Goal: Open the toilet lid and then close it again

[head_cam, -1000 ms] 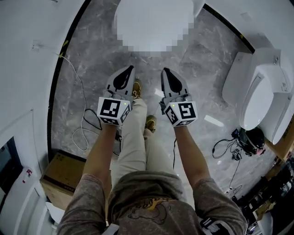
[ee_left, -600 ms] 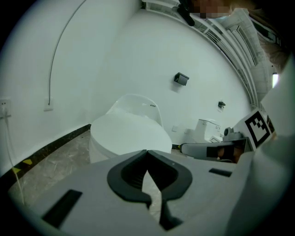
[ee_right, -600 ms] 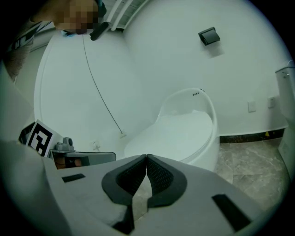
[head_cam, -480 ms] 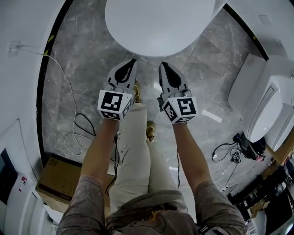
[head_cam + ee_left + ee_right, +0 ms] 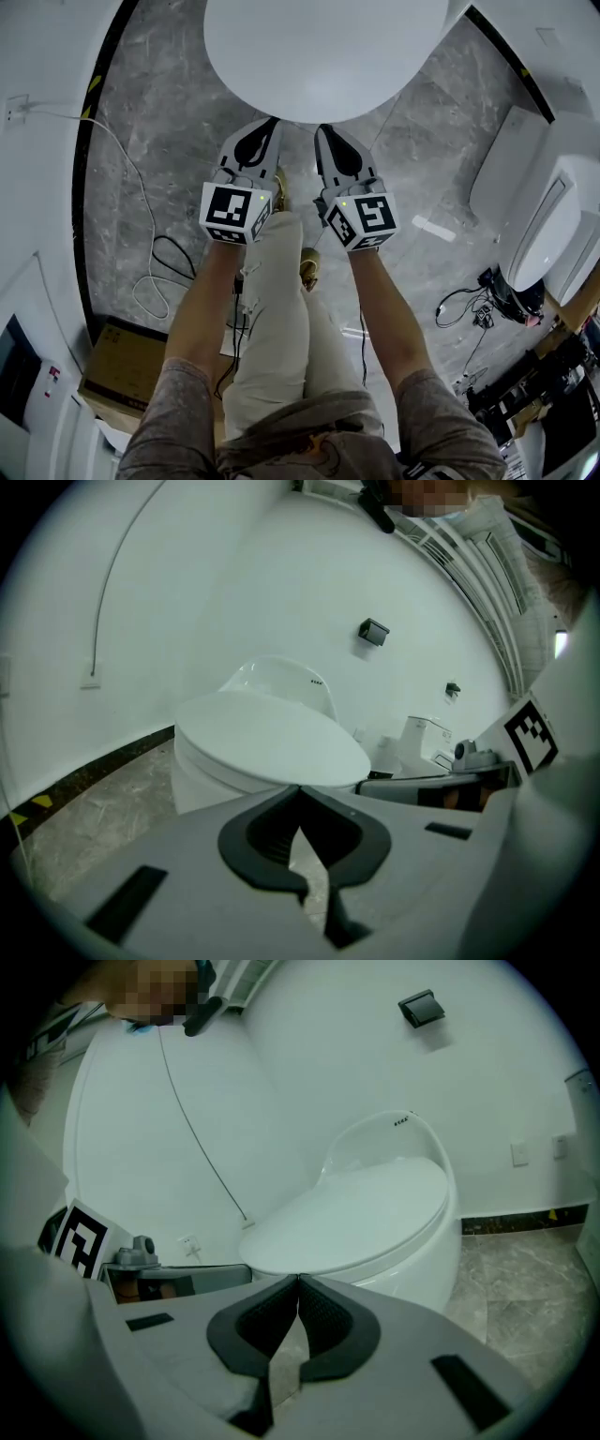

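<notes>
A white toilet stands straight ahead with its lid [image 5: 323, 52] down flat over the bowl; the lid [image 5: 272, 738] fills the middle of the left gripper view, and the lid [image 5: 361, 1213] shows in the right gripper view too. My left gripper [image 5: 270, 124] and right gripper [image 5: 322, 129] sit side by side just short of the lid's front edge, a little below its rim. Both are shut with nothing between their jaws. Neither touches the toilet.
A second white toilet [image 5: 553, 225] stands at the right, with a dark helmet-like object [image 5: 514, 292] and cables beside it. A white cable [image 5: 141, 244] trails over the grey marble floor at the left, near a cardboard box [image 5: 117, 366]. The person's legs are below the grippers.
Both grippers have sunk and come closer to the toilet's front edge. The lid now fills more of the head view's top. The jaws stayed shut.
</notes>
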`<state>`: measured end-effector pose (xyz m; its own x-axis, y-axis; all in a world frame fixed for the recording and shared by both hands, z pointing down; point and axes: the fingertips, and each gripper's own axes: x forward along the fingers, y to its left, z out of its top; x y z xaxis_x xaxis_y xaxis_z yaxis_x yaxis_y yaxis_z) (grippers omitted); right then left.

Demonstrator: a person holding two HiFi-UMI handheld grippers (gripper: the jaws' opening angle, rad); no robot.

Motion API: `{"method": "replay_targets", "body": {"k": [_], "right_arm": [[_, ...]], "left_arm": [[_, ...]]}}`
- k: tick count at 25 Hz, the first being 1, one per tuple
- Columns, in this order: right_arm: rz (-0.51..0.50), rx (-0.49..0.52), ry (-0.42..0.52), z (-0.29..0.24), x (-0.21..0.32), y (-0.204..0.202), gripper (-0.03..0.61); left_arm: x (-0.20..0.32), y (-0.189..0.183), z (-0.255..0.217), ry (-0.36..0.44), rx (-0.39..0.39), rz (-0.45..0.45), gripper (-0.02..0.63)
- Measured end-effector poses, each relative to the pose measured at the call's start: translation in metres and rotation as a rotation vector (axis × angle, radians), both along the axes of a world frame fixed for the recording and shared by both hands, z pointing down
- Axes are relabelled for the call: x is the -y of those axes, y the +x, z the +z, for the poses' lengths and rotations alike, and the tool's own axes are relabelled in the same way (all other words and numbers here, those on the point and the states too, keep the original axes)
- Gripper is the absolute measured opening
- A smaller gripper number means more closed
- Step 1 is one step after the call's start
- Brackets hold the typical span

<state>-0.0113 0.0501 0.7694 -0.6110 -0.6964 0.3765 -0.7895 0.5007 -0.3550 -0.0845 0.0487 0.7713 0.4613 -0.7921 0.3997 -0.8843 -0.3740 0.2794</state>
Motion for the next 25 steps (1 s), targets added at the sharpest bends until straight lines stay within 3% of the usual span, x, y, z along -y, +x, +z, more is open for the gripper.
{"method": "replay_targets", "body": {"k": [13, 25], "right_arm": [[0.013, 0.008, -0.032, -0.047, 0.003, 0.0, 0.026], [0.072, 0.04, 0.009, -0.163, 0.034, 0.009, 0.026]], "left_arm": [[0.003, 0.0, -0.052, -0.034, -0.024, 0.02, 0.009], [0.035, 0.009, -0.176, 0.018, -0.008, 0.088, 0.009]]}}
